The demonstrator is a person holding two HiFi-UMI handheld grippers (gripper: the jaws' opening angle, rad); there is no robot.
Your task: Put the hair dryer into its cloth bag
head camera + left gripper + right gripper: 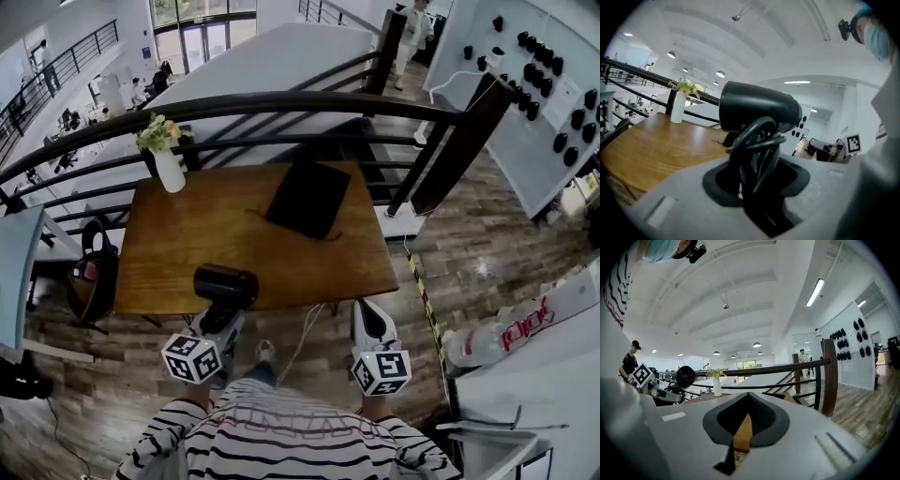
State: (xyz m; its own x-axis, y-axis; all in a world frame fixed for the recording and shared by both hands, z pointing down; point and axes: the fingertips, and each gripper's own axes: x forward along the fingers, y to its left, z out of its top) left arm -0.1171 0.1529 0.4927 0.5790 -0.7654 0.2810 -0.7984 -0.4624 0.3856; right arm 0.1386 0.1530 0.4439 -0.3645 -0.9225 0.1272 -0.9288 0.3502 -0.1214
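The wooden table (pixel 187 248) spreads out ahead of both claws, its near edge just in front of their tips. On its far half lies the black cloth bag (pixel 307 199), flat and well ahead of the claws, in the stretch between the line of the left one and the line of the right one, and touched by neither. The black hair dryer (pixel 225 286) is up in the left claw (pixel 223 317), at the near edge of the table: in the left gripper view its barrel (pixel 759 112) sits crosswise above the jaws, and its handle, with the dark cord (pixel 757 154) looped round it, runs down between them. The left claw (pixel 757 187) stands partly apart, its jaws closed against that handle and cord. We cannot tell whether the dryer touches the tabletop. The right claw (pixel 367 309) hangs off to the right of the dryer, just short of the table edge; its jaws (pixel 745 420) are brought together with nothing between them. Far ahead and to the left of the left claw, at the table's back corner, a white vase (pixel 170 171) of flowers stands upright.
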